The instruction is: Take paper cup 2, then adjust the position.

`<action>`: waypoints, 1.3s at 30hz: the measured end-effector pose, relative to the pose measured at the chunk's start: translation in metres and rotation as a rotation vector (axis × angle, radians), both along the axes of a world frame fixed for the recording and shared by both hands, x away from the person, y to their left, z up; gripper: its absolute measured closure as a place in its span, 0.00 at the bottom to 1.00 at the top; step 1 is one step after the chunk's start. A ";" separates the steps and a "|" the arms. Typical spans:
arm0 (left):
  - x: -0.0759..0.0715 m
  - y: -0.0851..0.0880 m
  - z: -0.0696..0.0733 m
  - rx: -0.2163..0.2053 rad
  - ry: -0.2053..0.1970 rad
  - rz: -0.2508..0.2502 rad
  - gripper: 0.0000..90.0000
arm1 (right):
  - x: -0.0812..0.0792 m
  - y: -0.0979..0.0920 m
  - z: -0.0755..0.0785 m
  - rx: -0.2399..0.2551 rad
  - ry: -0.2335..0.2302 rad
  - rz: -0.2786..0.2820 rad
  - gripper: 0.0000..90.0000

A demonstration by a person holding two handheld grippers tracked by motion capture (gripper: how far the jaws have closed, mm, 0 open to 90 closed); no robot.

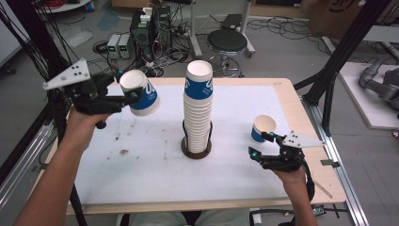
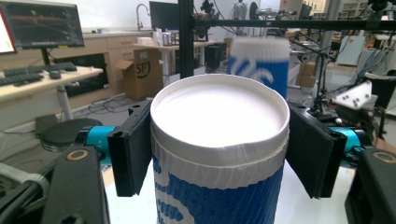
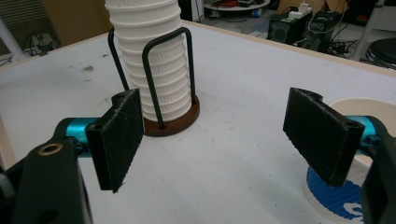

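In the high view, the left tool (image 1: 133,95) holds a paper cup (image 1: 139,93) in the air, tilted, above the left part of the bench (image 1: 141,179). A tall stack of cups (image 1: 197,110) stands in the middle. The right tool (image 1: 262,144) rests wide open beside a second cup (image 1: 261,128).

In the left gripper view, both jaws press the paper cup (image 2: 219,154) at its rim.

In the right gripper view, the jaws stand wide with nothing between them; the second cup (image 3: 359,186) is just behind the right jaw.
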State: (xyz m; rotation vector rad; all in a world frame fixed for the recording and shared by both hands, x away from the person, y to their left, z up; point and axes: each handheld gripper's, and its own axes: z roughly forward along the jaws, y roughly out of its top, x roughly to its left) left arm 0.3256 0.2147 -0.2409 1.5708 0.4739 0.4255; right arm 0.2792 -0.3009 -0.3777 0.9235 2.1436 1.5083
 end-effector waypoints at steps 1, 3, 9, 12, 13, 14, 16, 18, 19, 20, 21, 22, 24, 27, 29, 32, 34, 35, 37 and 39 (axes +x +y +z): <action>-0.001 -0.001 -0.006 0.002 0.009 -0.003 0.33 | 0.001 0.001 0.000 0.000 -0.009 0.007 0.23; -0.004 -0.002 -0.017 0.006 0.023 -0.011 0.33 | 0.000 0.003 0.000 -0.004 -0.013 0.007 0.23; -0.013 -0.001 -0.048 0.002 0.050 -0.029 0.33 | 0.004 0.009 -0.001 -0.015 -0.012 0.023 0.23; -0.015 0.000 -0.061 0.003 0.066 -0.032 0.33 | 0.004 0.010 -0.001 -0.020 -0.017 0.024 0.23; -0.016 0.000 -0.064 0.006 0.071 -0.032 0.33 | 0.004 0.010 -0.002 -0.003 -0.015 0.032 0.23; -0.016 0.000 -0.067 0.012 0.074 -0.031 0.33 | 0.004 0.010 -0.002 -0.003 -0.015 0.032 0.23; -0.017 -0.001 -0.070 0.018 0.078 -0.033 0.33 | 0.003 0.009 -0.003 0.001 -0.010 0.036 0.23; -0.019 -0.003 -0.071 0.025 0.076 -0.040 0.33 | 0.003 0.010 -0.003 0.001 -0.007 0.036 0.23; -0.021 -0.006 -0.072 0.032 0.075 -0.050 0.33 | 0.002 0.010 -0.002 -0.002 -0.015 0.036 0.23; -0.021 -0.006 -0.072 0.032 0.075 -0.050 0.33 | 0.002 0.010 -0.002 -0.002 -0.015 0.036 0.23; -0.022 -0.008 -0.072 0.034 0.072 -0.058 0.33 | 0.002 0.012 -0.002 -0.008 -0.019 0.039 0.23; -0.024 -0.010 -0.073 0.043 0.068 -0.063 0.33 | 0.002 0.012 -0.002 -0.008 -0.019 0.039 0.23; -0.026 -0.015 -0.075 0.042 0.066 -0.080 0.33 | 0.002 0.014 -0.002 -0.006 -0.018 0.045 0.23; -0.030 -0.021 -0.080 0.049 0.067 -0.105 0.33 | 0.002 0.016 -0.003 -0.003 -0.014 0.058 0.23; -0.031 -0.024 -0.084 0.054 0.071 -0.119 0.33 | 0.001 0.017 -0.003 0.004 -0.012 0.080 0.23; -0.032 -0.028 -0.090 0.052 0.080 -0.134 0.33 | -0.001 0.020 -0.004 0.019 -0.003 0.114 0.23; -0.034 -0.030 -0.092 0.052 0.083 -0.143 0.33 | -0.001 0.022 -0.003 0.023 -0.007 0.127 0.23; -0.035 -0.031 -0.094 0.049 0.082 -0.148 0.33 | -0.001 0.023 -0.003 0.025 -0.007 0.136 0.23; -0.037 -0.033 -0.096 0.050 0.081 -0.156 0.34 | -0.002 0.025 -0.002 0.030 -0.005 0.145 0.23; -0.040 -0.037 -0.098 0.052 0.079 -0.167 0.34 | -0.002 0.026 -0.002 0.034 -0.007 0.152 0.23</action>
